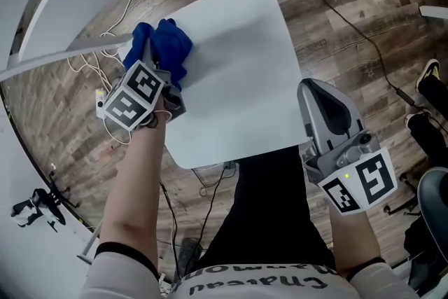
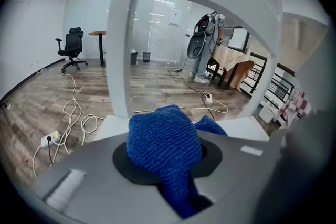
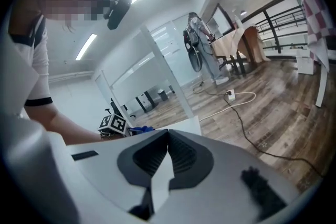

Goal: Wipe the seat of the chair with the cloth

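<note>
The chair's white seat point(image 1: 238, 66) fills the middle of the head view. A bunched blue cloth point(image 1: 166, 45) lies on its far left corner, and my left gripper point(image 1: 152, 56) is shut on it, pressing it onto the seat. Through the left gripper view the cloth point(image 2: 163, 147) bulges out between the jaws of the left gripper point(image 2: 170, 165), with the chair's white back frame point(image 2: 123, 50) just beyond. My right gripper point(image 1: 309, 89) hovers at the seat's right edge, shut and holding nothing. In its own view the right gripper point(image 3: 168, 135) has its jaws closed together.
White cables point(image 1: 91, 70) and a power strip point(image 1: 100, 100) lie on the wooden floor left of the chair. A black cable point(image 1: 350, 17) runs across the floor at right. The person's dark-trousered leg point(image 1: 266, 199) stands against the seat's near edge. A black office chair point(image 2: 71, 47) stands far off.
</note>
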`<action>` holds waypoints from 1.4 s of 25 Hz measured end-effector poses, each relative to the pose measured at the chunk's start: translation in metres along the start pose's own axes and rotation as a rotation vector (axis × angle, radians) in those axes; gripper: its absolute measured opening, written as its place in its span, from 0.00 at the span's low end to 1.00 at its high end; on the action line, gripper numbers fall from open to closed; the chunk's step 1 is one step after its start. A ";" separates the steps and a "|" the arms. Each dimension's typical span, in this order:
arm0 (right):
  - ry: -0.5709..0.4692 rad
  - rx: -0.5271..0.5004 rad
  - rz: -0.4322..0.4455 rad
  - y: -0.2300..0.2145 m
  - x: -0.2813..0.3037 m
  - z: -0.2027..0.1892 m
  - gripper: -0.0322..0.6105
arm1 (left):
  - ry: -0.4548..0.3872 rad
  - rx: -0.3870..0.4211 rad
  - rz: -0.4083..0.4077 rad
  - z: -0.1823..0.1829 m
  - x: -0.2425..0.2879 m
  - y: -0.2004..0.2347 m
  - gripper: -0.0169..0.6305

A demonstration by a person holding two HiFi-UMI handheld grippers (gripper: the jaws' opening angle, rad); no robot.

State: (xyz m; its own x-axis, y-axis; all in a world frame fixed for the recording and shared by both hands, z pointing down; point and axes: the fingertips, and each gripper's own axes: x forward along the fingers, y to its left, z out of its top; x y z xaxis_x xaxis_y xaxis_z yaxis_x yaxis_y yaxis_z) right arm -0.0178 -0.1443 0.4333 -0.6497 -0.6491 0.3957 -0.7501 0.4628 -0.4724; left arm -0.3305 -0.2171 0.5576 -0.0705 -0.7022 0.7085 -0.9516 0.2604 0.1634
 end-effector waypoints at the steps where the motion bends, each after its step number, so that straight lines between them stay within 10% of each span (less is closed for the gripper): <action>1: -0.003 0.008 -0.008 -0.004 -0.003 0.001 0.07 | -0.002 -0.006 -0.010 0.001 0.003 -0.010 0.17; 14: -0.074 0.085 -0.160 -0.057 -0.064 0.001 0.07 | 0.032 0.230 -0.205 -0.012 0.030 -0.183 0.17; 20: -0.107 0.118 -0.213 -0.080 -0.091 0.000 0.07 | 0.050 0.252 -0.269 -0.020 0.035 -0.241 0.17; 25: -0.094 0.125 -0.199 -0.079 -0.093 -0.008 0.07 | 0.158 0.112 -0.538 -0.034 0.020 -0.293 0.17; 29: -0.077 0.103 -0.155 -0.065 -0.083 -0.008 0.07 | 0.074 0.037 -0.583 -0.035 -0.012 -0.286 0.17; 35: -0.018 0.061 -0.026 -0.019 -0.038 -0.004 0.07 | -0.002 0.057 -0.405 -0.034 -0.043 -0.178 0.17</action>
State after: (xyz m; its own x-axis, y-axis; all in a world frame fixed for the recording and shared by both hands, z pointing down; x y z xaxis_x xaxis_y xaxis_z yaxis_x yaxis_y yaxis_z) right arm 0.0210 -0.1263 0.4304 -0.6276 -0.6714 0.3943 -0.7573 0.4087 -0.5094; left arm -0.1482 -0.2105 0.5212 0.3128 -0.7415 0.5935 -0.9174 -0.0742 0.3909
